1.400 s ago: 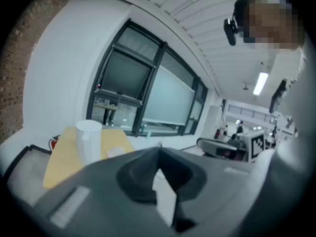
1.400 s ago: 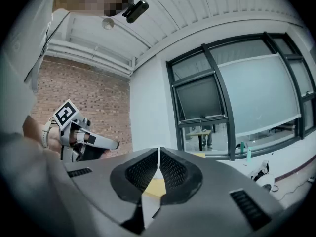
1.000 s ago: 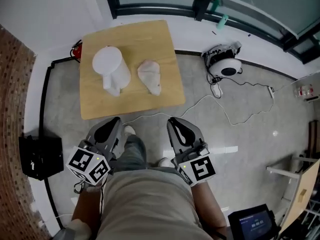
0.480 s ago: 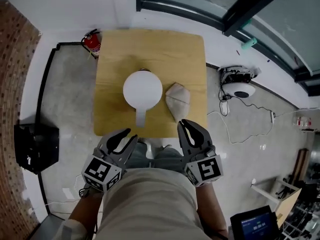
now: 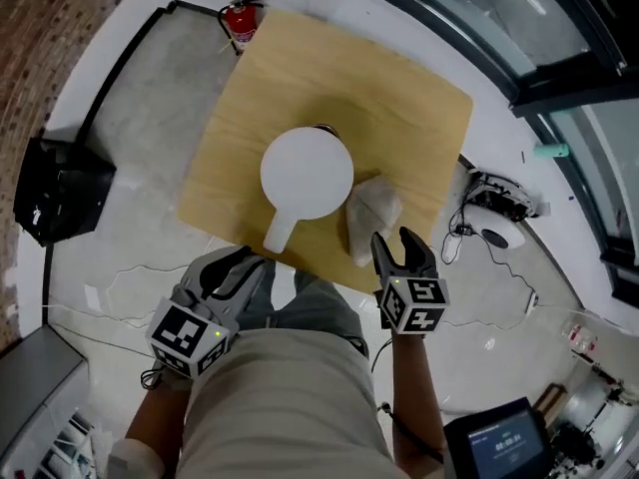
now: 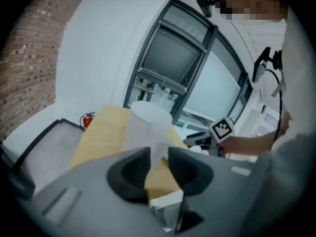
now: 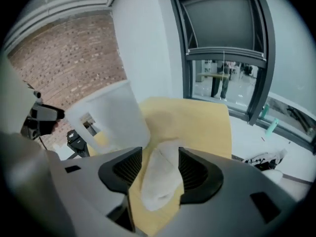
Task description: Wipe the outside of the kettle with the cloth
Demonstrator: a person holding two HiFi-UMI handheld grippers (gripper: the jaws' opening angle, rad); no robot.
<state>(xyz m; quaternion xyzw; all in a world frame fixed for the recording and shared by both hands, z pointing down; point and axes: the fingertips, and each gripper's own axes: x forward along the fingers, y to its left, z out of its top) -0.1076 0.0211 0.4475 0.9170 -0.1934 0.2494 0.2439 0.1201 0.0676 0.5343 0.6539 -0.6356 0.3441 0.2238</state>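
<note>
Nearest us, our left gripper (image 5: 238,263) sits just short of the table's near edge, tilted downward. Its jaws are opening wide and grip nothing (in the left gripper view the handle of the kettle (image 6: 147,125) lines up beyond the gap, untouched). Our right gripper (image 5: 394,247) reaches the table edge, angled more steeply down, and its jaws are opening too. The crumpled white cloth (image 5: 367,218) lies in the gap between them, and the pads do not press on it. Just beyond, the white kettle stands upright on the wooden table (image 5: 399,108), handle toward us, with the cloth just beside its right flank. Farther off, a red fire extinguisher (image 5: 240,18) stands on the floor by the wall.
</note>
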